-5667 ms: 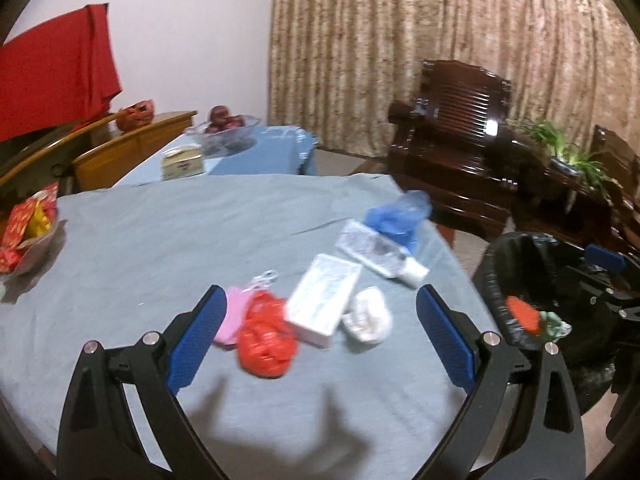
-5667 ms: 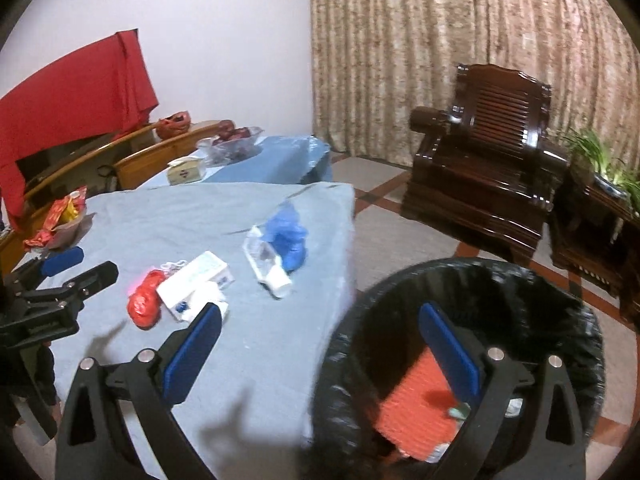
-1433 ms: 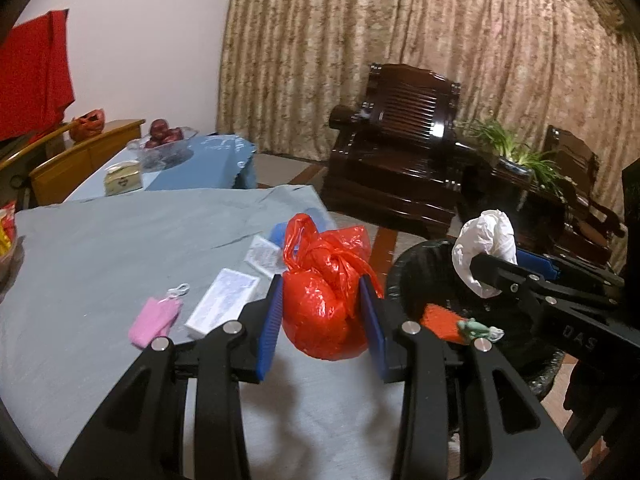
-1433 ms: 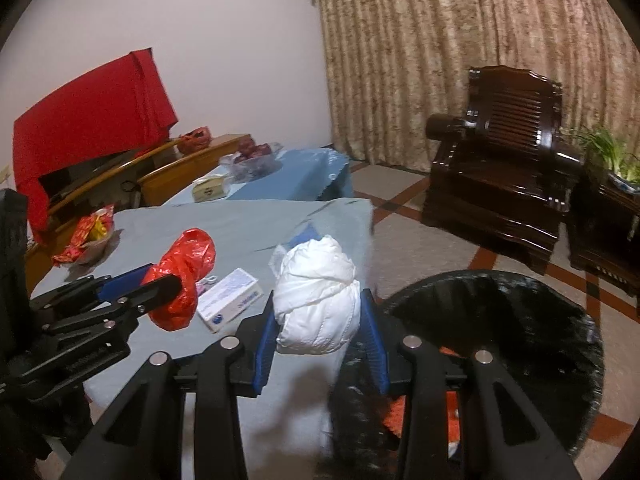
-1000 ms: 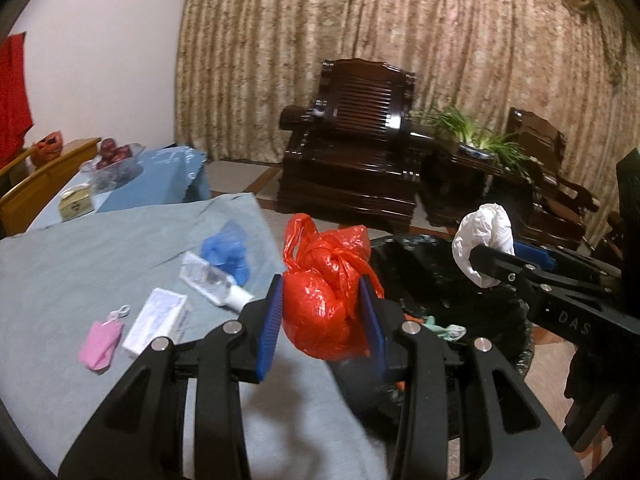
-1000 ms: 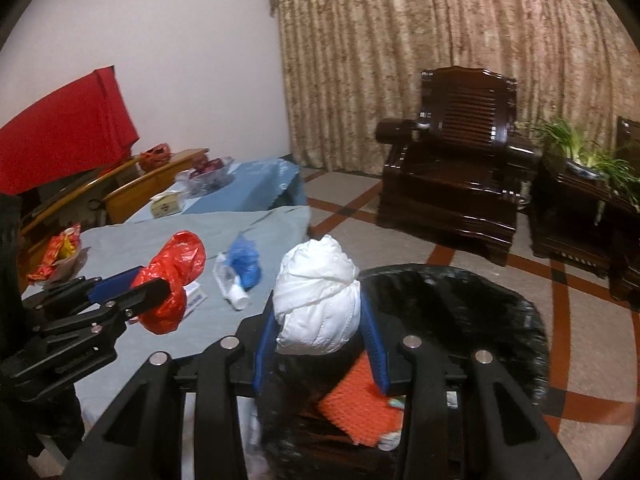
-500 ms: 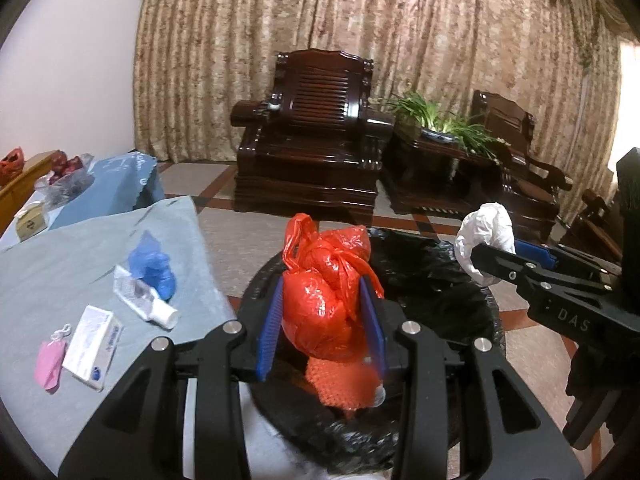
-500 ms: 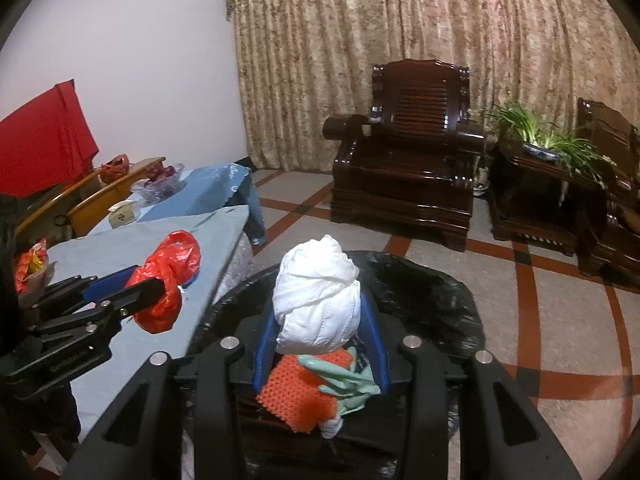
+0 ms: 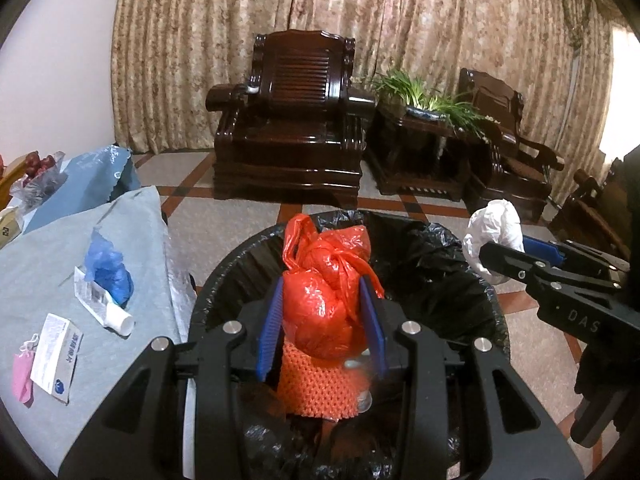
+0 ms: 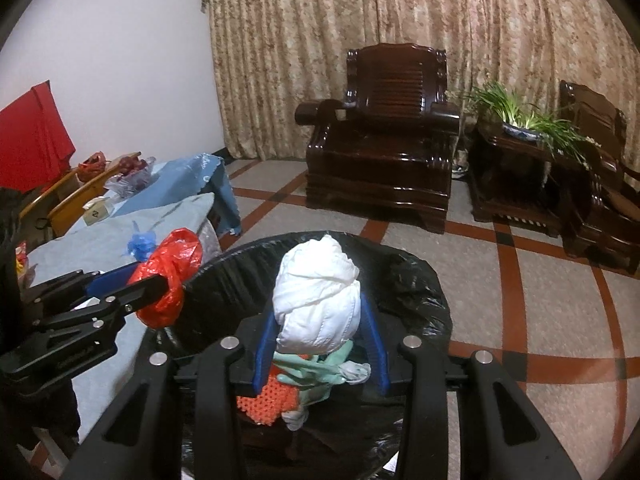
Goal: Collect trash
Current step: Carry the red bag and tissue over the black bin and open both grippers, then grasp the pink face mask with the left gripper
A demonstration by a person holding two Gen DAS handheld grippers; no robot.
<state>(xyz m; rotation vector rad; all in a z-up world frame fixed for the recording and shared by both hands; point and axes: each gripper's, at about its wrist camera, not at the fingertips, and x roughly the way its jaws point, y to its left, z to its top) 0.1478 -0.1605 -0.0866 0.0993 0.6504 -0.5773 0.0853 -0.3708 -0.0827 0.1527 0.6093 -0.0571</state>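
1. Both grippers had swung from above the tabletop to above the bin (image 9: 440, 264), each carrying the same load as 1.4 s before.
2. The left gripper (image 9: 322, 320) was clamped on the red bag (image 9: 324, 300), which hung over the bin's open mouth.
3. The right gripper (image 10: 318, 328) was clamped on the white wad (image 10: 316, 304), also over the bin.
4. Inside the bin lay an orange net (image 9: 316, 388) and a green glove (image 10: 316, 368).
5. On the tabletop (image 9: 36, 256), near its right edge, lay a blue bag (image 9: 108, 272) against a tube (image 9: 104, 308).
6. Nearer the front edge lay a box (image 9: 56, 352), with a pink pouch (image 9: 22, 372) just beside it.
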